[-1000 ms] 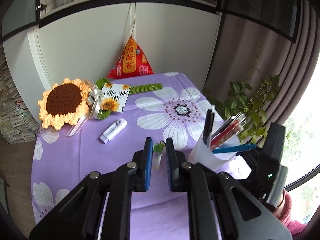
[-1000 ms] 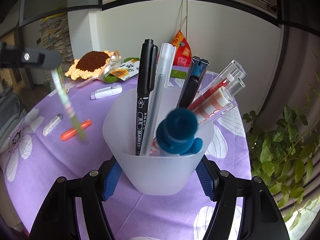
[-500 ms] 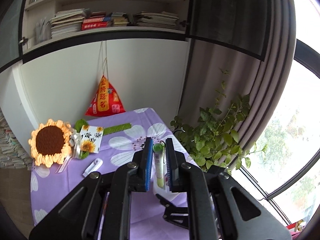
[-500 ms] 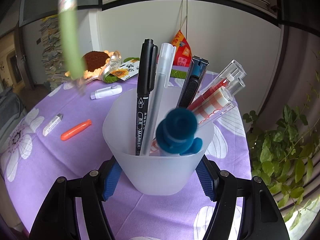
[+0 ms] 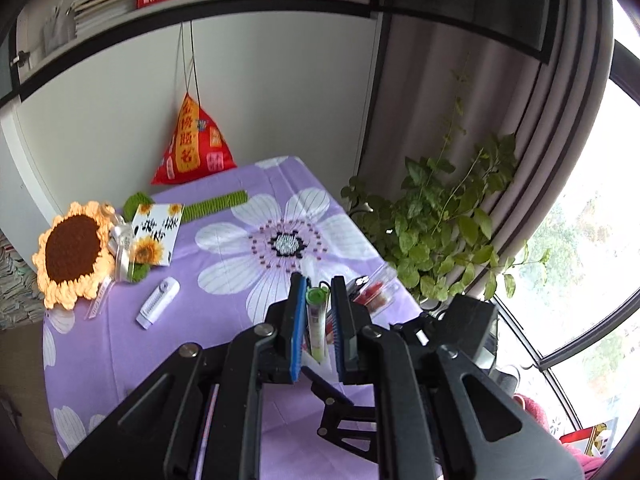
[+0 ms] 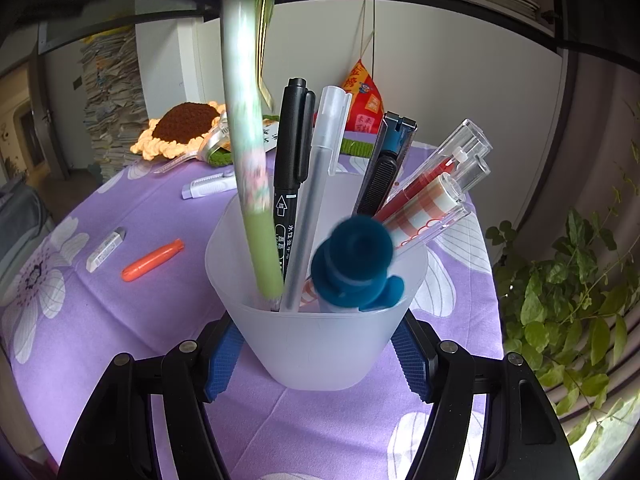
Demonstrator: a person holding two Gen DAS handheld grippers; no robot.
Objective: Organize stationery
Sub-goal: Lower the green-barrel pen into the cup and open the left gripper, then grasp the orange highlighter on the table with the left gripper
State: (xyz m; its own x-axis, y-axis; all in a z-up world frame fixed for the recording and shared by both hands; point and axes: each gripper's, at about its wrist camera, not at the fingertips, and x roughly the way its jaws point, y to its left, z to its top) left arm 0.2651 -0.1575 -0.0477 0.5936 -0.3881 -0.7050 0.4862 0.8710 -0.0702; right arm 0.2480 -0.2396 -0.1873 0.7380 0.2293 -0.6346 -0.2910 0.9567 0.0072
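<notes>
Daylight comes in from the window (image 5: 592,264), which glares so white that you can hardly see outside, and the room is bright with only soft, faint shadows on the cloth (image 6: 120,320). Both pictures bend round at the edges and go dark in the corners, so the shelf (image 5: 200,4) looks curved. In the right view the green pen (image 6: 248,152) is smeared with blur and the blue cap (image 6: 352,264) close to the lens is fuzzy, while the cup (image 6: 320,344) looks sharp.
</notes>
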